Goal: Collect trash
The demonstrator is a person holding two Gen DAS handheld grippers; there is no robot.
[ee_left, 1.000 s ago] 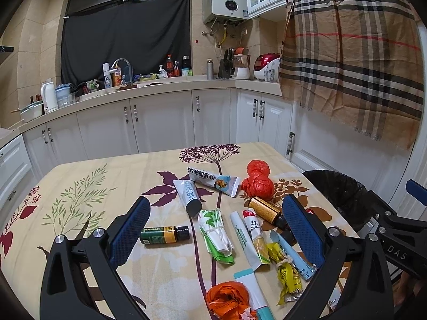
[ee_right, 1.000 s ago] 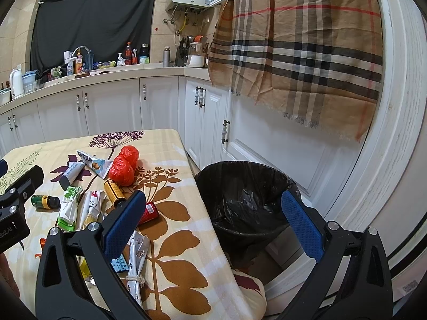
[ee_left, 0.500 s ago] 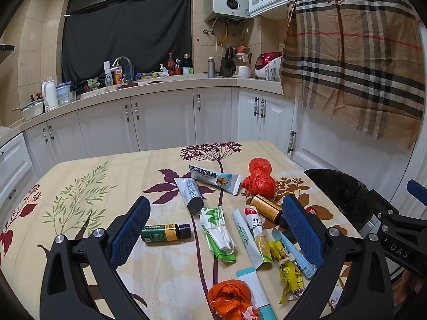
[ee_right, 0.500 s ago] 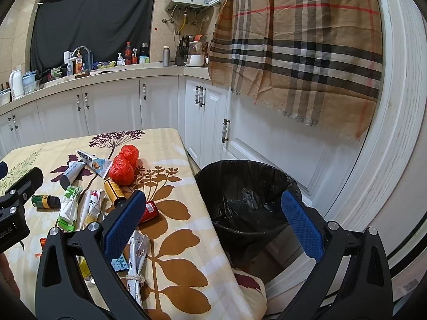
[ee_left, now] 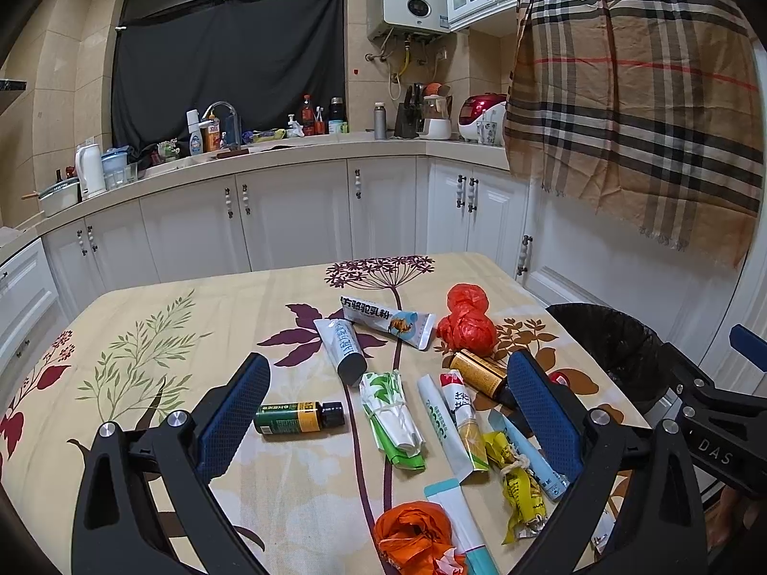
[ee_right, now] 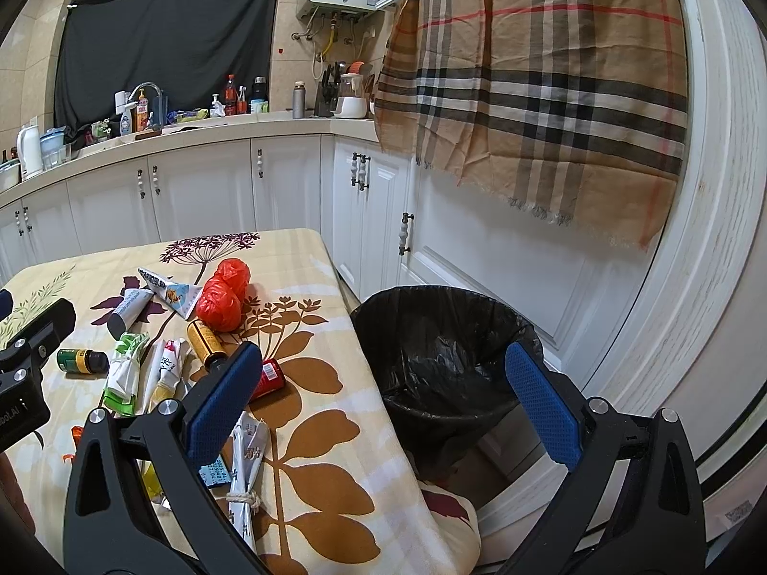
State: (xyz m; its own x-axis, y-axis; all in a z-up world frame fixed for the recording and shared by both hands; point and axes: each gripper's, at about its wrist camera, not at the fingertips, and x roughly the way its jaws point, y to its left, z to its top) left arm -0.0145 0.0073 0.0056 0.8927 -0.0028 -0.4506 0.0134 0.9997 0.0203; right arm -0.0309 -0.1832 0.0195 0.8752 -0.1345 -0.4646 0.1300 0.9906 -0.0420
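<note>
White kitchen cupboards stand behind a worktop (ee_left: 158, 335) with a flowered cloth. Both grippers are released and grasp nothing. Between the left gripper's (ee_left: 383, 412) fingers (ee_left: 232, 414) lie a green bottle (ee_left: 297, 417), a green-white packet (ee_left: 393, 419) and several tubes (ee_left: 450, 424); beyond them lies a red bag (ee_left: 467, 326). Between the right gripper's (ee_right: 383, 395) fingers (ee_right: 541, 402) stands a bin with black liner (ee_right: 446, 354), just beside the worktop edge.
</note>
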